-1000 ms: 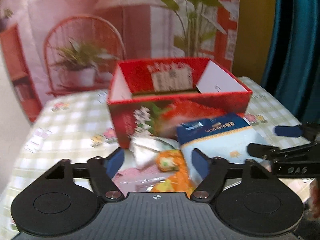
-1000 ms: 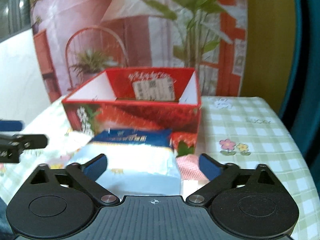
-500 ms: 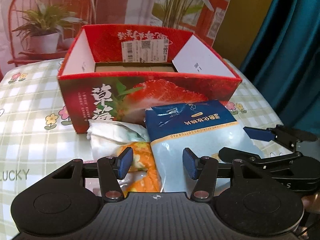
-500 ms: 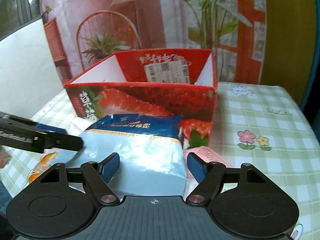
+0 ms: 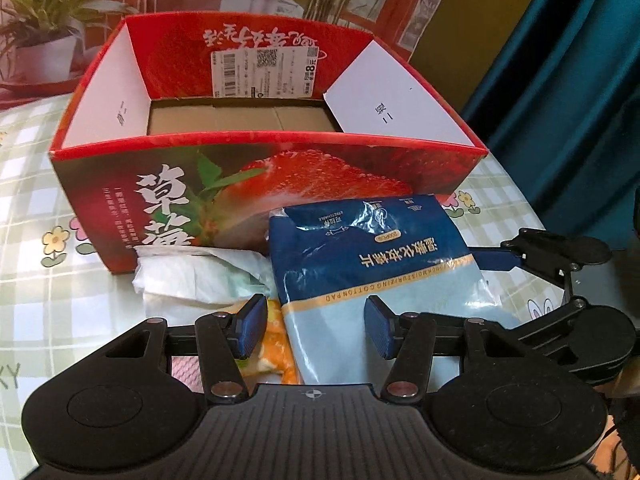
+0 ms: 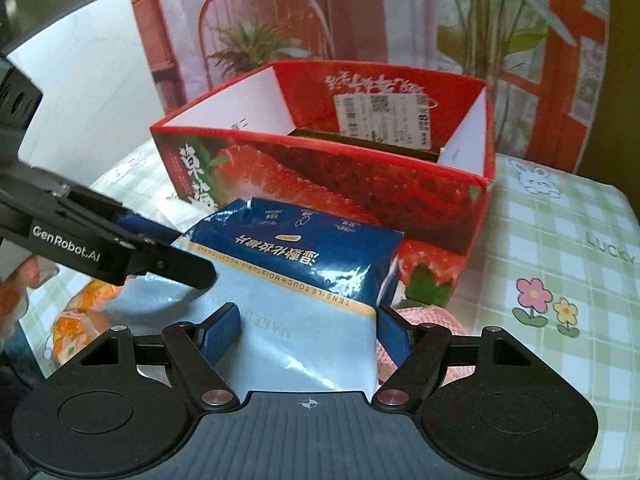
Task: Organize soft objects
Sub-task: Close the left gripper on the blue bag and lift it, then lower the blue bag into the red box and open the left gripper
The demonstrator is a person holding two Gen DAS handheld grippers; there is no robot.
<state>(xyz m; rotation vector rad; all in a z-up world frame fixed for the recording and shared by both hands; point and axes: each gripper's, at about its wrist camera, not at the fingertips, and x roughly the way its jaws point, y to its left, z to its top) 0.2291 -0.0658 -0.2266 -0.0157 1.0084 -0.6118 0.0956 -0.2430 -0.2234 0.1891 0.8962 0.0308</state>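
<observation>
Straddling the cotton pad pack [image 6: 304,276] with my right tongs [image 6: 308,330], half-wide, pads not clearly pressing. Left tongs [image 5: 312,326] half-wide over its other edge. Strawberry box [image 5: 280,184] just behind is empty; tissue pack [image 5: 192,276], orange pouch [image 5: 276,340] left too.

both hand-held grippers lower, narrower, nearer cotton-pad pack [image 5: 372,248]

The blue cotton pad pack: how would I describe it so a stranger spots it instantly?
Find the open red cardboard strawberry box on the green checked tablecloth. Leaning against its front wall lies a glossy plastic pack of cotton pads. Unlike the crumpled white bag and orange item beside it, it is flat, dark blue over pale blue.
</observation>
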